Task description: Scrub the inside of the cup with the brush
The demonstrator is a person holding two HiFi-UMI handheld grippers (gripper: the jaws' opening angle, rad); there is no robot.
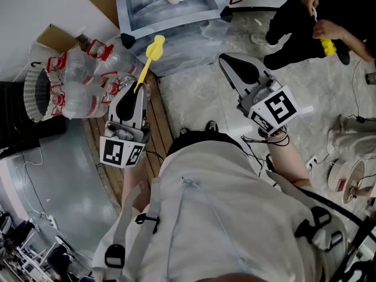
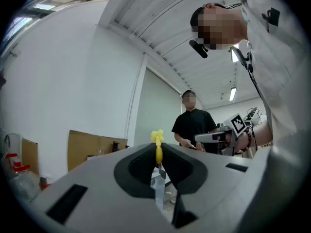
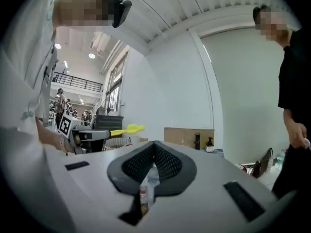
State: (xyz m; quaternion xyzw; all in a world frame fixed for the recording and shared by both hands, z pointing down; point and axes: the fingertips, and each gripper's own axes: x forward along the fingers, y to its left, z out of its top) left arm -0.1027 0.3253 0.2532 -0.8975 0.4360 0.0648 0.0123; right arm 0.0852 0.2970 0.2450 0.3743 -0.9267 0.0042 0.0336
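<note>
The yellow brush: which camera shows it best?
The head view: the brush shows at full length, sticking out of the left gripper. The left gripper view sees the brush end-on, pinched between the jaws. The right gripper view shows the brush small, side-on, far off.

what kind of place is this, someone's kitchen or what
Probably a workshop or lab hall, not a kitchen: a high panelled ceiling, a railed upper gallery, and cables trailing over the floor.
</note>
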